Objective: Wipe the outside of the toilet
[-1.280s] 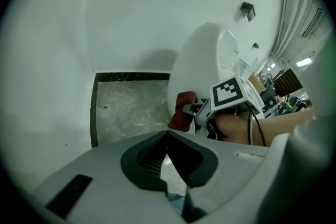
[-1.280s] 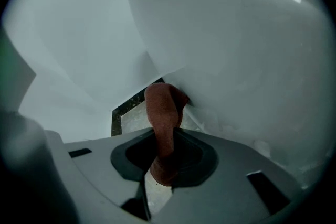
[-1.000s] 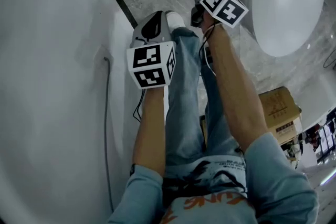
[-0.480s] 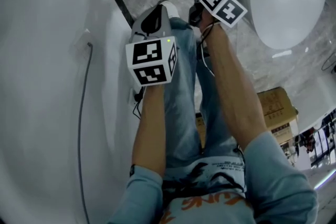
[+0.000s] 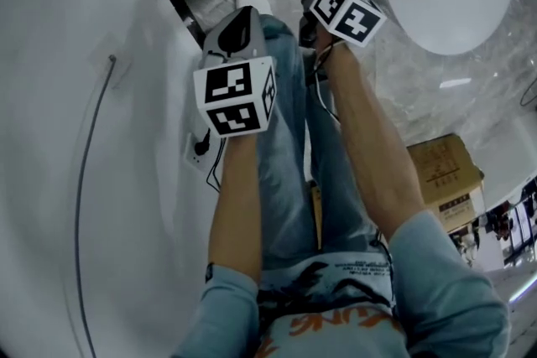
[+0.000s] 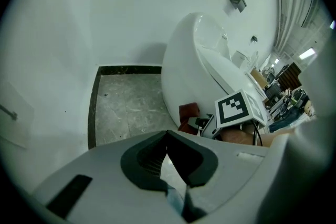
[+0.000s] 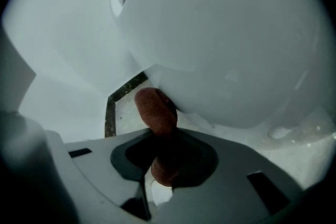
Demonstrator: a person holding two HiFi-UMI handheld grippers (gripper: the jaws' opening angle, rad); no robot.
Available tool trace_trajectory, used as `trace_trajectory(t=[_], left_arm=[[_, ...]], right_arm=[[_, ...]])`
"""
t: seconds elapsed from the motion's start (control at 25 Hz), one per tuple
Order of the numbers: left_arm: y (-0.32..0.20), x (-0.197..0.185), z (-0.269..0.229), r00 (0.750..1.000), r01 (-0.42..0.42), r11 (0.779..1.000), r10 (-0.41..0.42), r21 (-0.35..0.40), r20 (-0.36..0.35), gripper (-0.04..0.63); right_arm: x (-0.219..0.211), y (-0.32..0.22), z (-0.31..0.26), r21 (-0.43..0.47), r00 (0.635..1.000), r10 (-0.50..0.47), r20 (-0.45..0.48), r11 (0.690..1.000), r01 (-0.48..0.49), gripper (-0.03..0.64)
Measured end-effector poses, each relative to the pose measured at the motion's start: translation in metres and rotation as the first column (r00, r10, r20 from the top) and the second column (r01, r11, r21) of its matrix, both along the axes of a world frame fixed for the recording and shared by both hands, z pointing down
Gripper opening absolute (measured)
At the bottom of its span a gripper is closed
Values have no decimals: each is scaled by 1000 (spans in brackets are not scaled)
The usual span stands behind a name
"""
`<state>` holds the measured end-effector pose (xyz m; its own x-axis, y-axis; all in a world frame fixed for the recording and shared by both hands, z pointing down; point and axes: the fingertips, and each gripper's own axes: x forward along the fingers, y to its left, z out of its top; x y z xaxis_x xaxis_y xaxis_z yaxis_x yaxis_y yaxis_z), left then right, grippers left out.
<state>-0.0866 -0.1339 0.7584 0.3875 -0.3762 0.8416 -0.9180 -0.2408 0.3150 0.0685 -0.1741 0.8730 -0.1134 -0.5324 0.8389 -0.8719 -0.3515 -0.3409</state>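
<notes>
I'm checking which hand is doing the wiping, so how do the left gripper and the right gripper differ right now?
The right gripper is shut on a reddish-brown cloth; the left gripper is shut with nothing between its jaws. The right gripper presses its cloth against the outside of the toilet; the left gripper sits apart from the toilet, over the person's leg. Both are grey, with their jaws together.

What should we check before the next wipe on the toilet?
1. Is the reddish-brown cloth clamped in the right gripper jaws? ok.
2. Is the cloth touching the outside of the white toilet bowl? ok.
3. Are the left gripper jaws together, holding nothing? ok.
4. Is the left gripper away from the bowl? ok.
5. Is the cloth clean enough? cannot tell.
</notes>
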Motion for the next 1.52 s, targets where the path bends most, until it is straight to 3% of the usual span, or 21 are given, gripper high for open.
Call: trace_trajectory(t=[0.24, 0.48, 0.84, 1.12, 1.32, 1.52], left_arm=[[37, 30, -1, 999, 22, 1000, -22, 3, -37, -5], [59, 54, -5, 999, 17, 999, -16, 29, -46, -5], [86, 73, -20, 998, 36, 998, -33, 59, -57, -5], [75, 63, -22, 998, 38, 997, -35, 66, -53, -5], [53, 42, -13, 998, 45, 998, -43, 49, -46, -5], [20, 21, -7, 998, 46, 998, -45, 36, -48, -5]], right_arm=[[18, 40, 3, -9, 1000, -26, 6, 1000, 26, 74], [43, 81, 4, -28, 990, -136, -32, 990, 135, 74], [66, 133, -7, -57, 986, -167, -22, 985, 165, 74], [25, 123, -15, -28, 983, -173, 68, 984, 175, 74], [-18, 88, -27, 28, 975, -184, 123, 983, 182, 74], [-43, 44, -20, 24, 973, -190, 129, 982, 188, 74]])
